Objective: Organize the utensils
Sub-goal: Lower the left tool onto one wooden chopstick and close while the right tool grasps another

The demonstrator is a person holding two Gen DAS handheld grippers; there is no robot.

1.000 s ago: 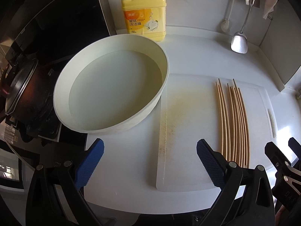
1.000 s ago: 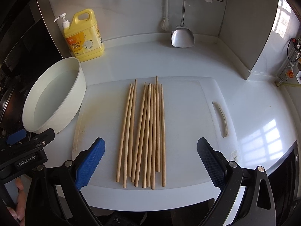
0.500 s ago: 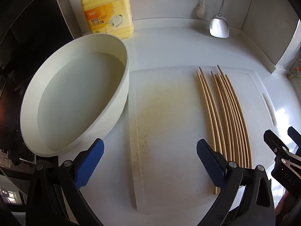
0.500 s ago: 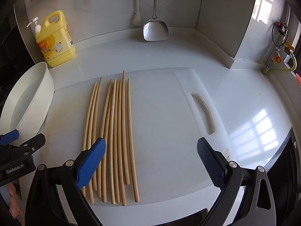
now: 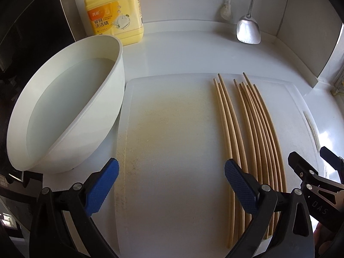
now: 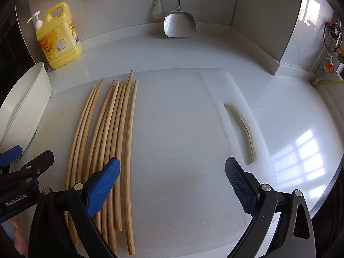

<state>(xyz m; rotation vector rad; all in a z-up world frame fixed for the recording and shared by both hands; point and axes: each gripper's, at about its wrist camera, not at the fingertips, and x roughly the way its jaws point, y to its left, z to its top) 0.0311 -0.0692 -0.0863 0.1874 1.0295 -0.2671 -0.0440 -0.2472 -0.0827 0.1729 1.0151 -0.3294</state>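
Lying loose on the white cutting board (image 6: 176,142), the wooden chopsticks (image 6: 111,142) form a rough parallel row with tips unevenly staggered; none is lifted, bundled or held. In the right wrist view they sit ahead and to the left of the right gripper (image 6: 172,185), its left finger overlapping the near part of the row. In the left wrist view the same chopsticks (image 5: 253,133) lie ahead and to the right of the left gripper (image 5: 172,185), running under its right finger.

Both grippers stand with jaws spread wide and nothing between the pads. Whether either finger actually touches a stick or merely hangs above it cannot be settled from these angles.

Assessment: the task appears to be at its start. No stick has been gathered, aligned or moved to a holder, and no holder or rack for them is in view. What remains, by judgement, is the whole job: collect the sticks, even up their ends, and place them wherever they belong.

Surroundings: a white basin (image 5: 64,111) holding water sits ahead-left of the left gripper, its wall just beside the board's left edge. A yellow detergent bottle (image 5: 114,10) stands beyond it against the back wall. A metal spatula (image 6: 179,24) hangs far ahead of the right gripper, well apart from the sticks. The board's handle slot (image 6: 243,131) lies ahead-right of the right gripper.
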